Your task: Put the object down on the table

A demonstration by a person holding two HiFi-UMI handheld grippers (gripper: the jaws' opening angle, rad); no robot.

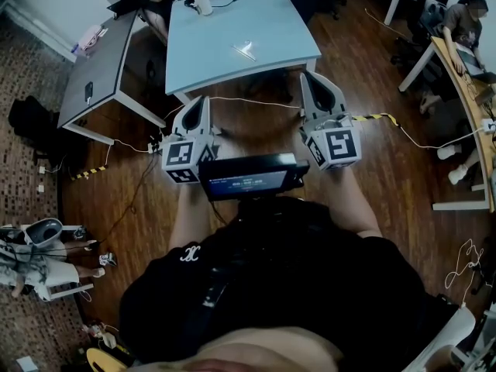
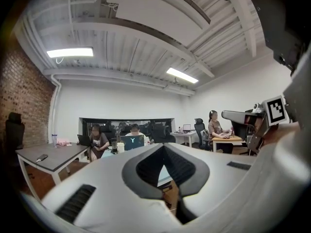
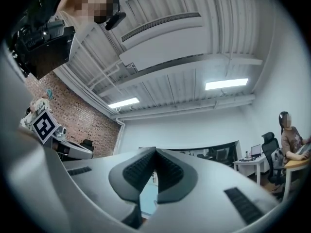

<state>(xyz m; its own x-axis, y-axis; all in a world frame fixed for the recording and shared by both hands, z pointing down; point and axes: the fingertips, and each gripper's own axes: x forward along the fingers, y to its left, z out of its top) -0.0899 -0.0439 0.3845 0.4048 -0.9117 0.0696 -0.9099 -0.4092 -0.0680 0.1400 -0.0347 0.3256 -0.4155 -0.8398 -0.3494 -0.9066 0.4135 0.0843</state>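
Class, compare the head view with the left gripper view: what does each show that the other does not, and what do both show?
Head view only: the wood floor, a white cable across it, and the holder's black shirt.
Left gripper view only: the ceiling and its lights.
Both: the left gripper, jaws together with nothing between them; the grey table; the cup; and a person at the right-hand desk.

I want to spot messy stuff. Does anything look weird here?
A loose white cable trails across the wooden floor in front of the light blue table, taped only in spots, so someone could trip.
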